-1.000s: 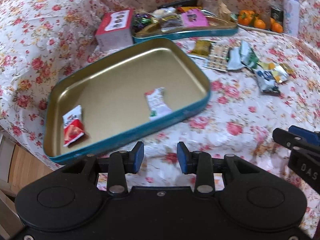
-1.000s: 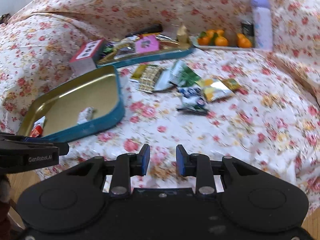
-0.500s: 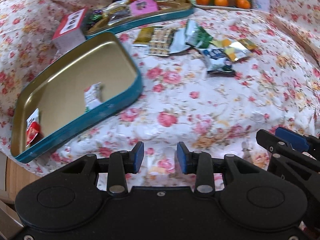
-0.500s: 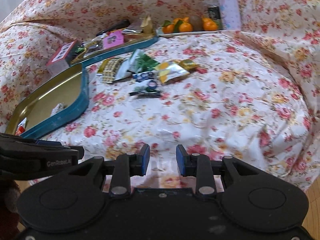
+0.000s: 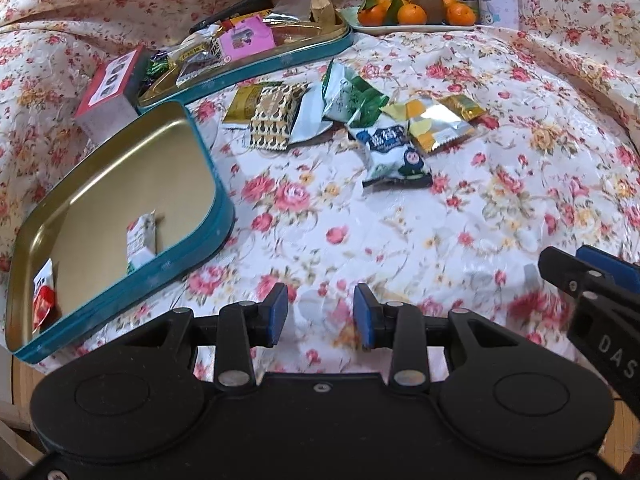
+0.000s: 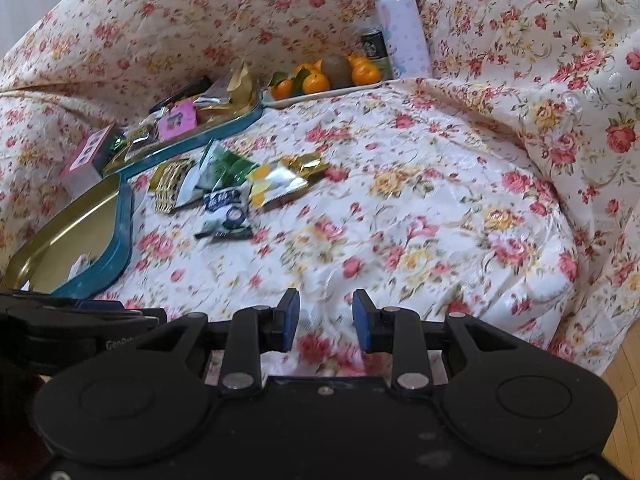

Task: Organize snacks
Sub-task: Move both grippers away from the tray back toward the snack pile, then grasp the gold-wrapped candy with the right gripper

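Beyond both claws, left claw [image 5: 321, 314] and right claw [image 6: 326, 320] parted, empty, snack packets [image 5: 390, 150] well ahead.

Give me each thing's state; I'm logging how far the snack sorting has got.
Near tin: open, two packets inside.
Far tin: open, heaped with snacks.
Loose packets: on the cloth, unsorted.
Bottle: upright, capped.
Left claw: open, empty.
Right claw: open, empty.

Glossy metal tin [image 5: 120, 184], shiny foil packets [image 5: 436, 124], floral cloth cover [image 5: 480, 200].
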A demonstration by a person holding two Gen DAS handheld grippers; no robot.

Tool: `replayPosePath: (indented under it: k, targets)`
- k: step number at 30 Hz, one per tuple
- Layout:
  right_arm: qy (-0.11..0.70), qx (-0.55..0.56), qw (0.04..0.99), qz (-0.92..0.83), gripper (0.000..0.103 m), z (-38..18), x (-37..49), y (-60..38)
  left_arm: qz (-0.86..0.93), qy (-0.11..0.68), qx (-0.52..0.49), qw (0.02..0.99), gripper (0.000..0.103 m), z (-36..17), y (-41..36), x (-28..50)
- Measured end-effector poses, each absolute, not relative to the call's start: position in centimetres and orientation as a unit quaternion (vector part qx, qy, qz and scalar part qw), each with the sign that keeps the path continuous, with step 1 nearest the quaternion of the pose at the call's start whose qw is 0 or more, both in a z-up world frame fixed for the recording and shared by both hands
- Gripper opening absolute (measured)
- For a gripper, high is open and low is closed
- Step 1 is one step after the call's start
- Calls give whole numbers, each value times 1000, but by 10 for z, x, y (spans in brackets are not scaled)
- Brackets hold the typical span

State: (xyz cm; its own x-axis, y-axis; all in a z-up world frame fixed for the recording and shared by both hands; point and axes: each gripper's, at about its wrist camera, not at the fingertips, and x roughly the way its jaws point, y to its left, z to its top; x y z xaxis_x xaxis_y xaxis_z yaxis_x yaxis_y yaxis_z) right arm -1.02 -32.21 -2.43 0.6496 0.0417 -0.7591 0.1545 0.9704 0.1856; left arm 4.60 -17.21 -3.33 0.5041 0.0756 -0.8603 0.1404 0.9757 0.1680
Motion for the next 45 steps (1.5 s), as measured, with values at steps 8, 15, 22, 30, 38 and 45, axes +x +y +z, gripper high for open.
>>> replayPosePath:
  k: [8,15,22,30,38,45]
  targets:
    - [395,113,911,-34,32,-19,17,-328,-15,499,110,860,45,-36,-178,68]
    - [373,95,922,-33,33,-14,58,-329,-13,504,99,858,45,-43,-176,81]
    - [363,70,929,-18,33,-23,100,-324,-19,504,94,858,45,-44,-173,84]
    - [375,38,926,-14,33,-45,138,-313,-25,498,95,862,46,-45,-171,82]
    - [373,14,927,-24,29,-61,135,-314,-30,497,86,863,46,-45,-167,82]
    - [361,48,929,-70,28,-59,117,-335,-35,499,59,864,45,-39,-162,86]
